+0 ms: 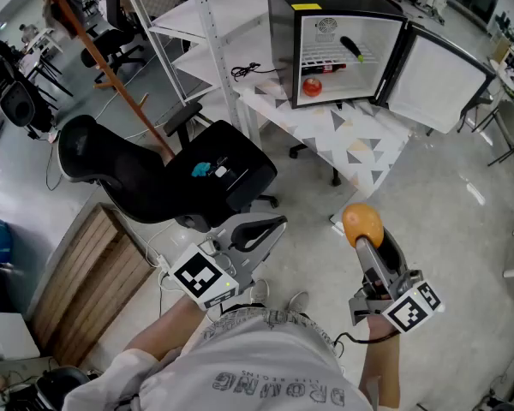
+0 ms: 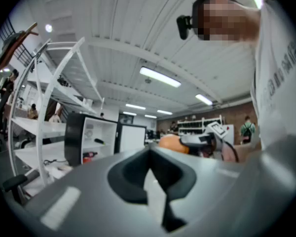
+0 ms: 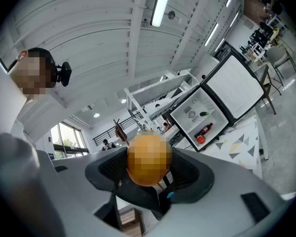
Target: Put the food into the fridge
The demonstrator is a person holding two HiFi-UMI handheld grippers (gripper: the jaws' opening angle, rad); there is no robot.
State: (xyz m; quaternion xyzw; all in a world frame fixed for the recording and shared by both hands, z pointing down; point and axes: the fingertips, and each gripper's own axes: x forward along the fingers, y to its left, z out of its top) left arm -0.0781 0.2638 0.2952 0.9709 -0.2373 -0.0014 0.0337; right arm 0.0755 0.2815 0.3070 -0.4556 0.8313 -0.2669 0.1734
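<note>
An orange [image 1: 361,223] sits between the jaws of my right gripper [image 1: 365,232], which is shut on it and held up over the floor. In the right gripper view the orange [image 3: 148,159] fills the gap between the dark pads [image 3: 111,169]. My left gripper [image 1: 259,229] is lower left, jaws together with nothing in them; its own view shows the pads [image 2: 130,174] meeting. The black mini fridge [image 1: 325,41] stands on a table ahead, its door [image 1: 433,80] swung open to the right. Inside lie a red round food [image 1: 312,86], a red bottle [image 1: 323,68] and a dark item [image 1: 351,48].
A black office chair [image 1: 163,174] stands just ahead on the left, between me and the white table [image 1: 360,135] with triangle patterns. A white shelf rack [image 1: 210,41] rises left of the fridge. A wooden panel [image 1: 86,281] lies at lower left.
</note>
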